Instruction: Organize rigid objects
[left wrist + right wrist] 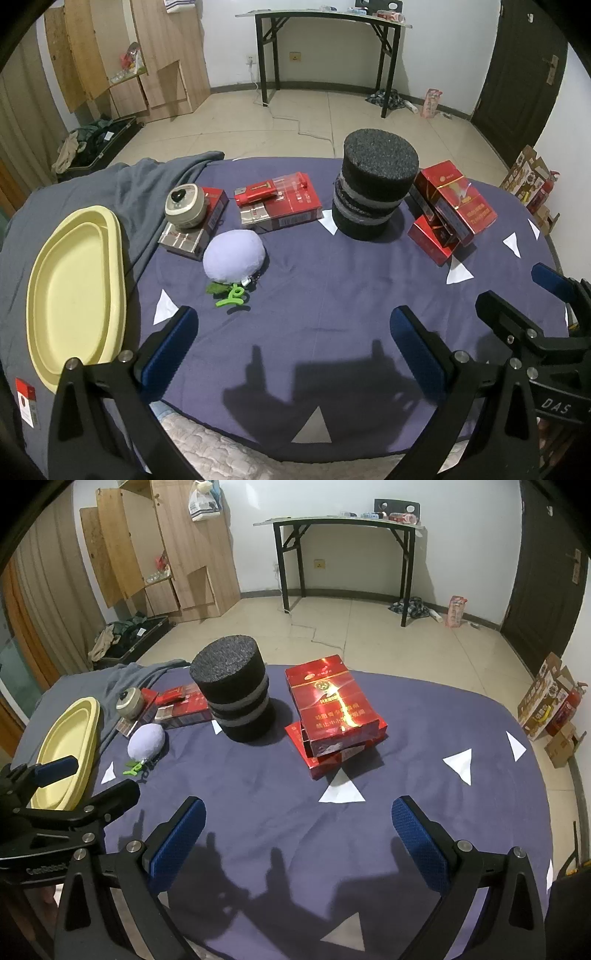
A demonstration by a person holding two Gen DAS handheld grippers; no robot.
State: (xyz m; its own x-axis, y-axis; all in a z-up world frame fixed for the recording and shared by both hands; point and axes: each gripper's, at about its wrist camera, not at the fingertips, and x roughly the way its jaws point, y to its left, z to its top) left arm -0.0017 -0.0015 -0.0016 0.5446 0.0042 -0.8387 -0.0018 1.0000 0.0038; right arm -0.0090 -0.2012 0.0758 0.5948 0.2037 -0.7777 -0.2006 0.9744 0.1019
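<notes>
On the purple cloth a black foam cylinder (376,184) (234,696) stands mid-table. Stacked red cartons (448,208) (334,716) lie to its right. A red carton (284,208) with a red lighter (256,192) on it lies to its left, beside a round grey tin (184,206) on another carton. A lilac plush keychain (234,254) (146,744) with a green clip (231,297) lies nearer. A yellow tray (77,291) (66,749) sits at the left. My left gripper (291,350) and right gripper (299,834) are both open and empty above the near cloth.
A grey blanket (122,188) is bunched at the table's far left. The right gripper shows at the right edge of the left wrist view (528,306). A black folding table (347,546), wooden boards and a dark door stand in the room beyond.
</notes>
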